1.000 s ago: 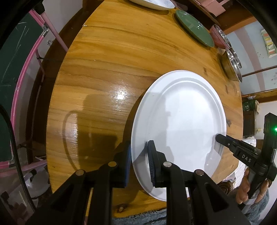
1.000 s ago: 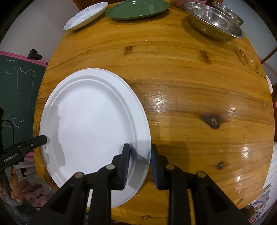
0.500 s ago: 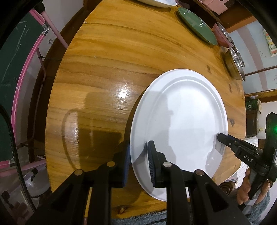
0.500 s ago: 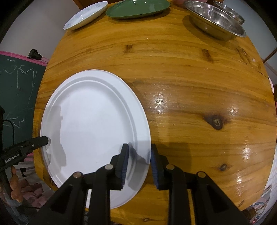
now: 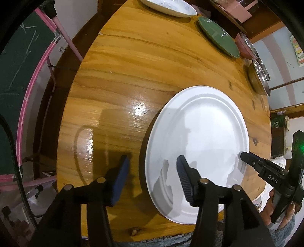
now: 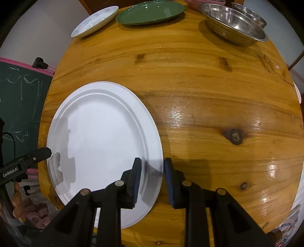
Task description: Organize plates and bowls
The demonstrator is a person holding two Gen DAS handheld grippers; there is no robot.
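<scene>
A large white plate (image 5: pixel 199 144) lies flat on the round wooden table (image 5: pixel 121 79), near its front edge; it also shows in the right wrist view (image 6: pixel 102 136). My left gripper (image 5: pixel 152 171) is open, its jaws standing on either side of the plate's left rim. My right gripper (image 6: pixel 152 171) is open too, with its jaws astride the plate's right rim. Each gripper shows at the edge of the other's view. At the far side stand a small patterned white plate (image 6: pixel 95 20), a green plate (image 6: pixel 150 12) and steel bowls (image 6: pixel 235 24).
A pink bowl (image 5: pixel 245 47) sits behind the green plate (image 5: pixel 218 36). A green chalkboard with a pink frame (image 5: pixel 20 81) stands left of the table. The wood between the white plate and the far dishes is bare.
Both grippers have let go of the white plate's rim: the left jaws opened wide, the right ones a little. The plate now rests on the table.
</scene>
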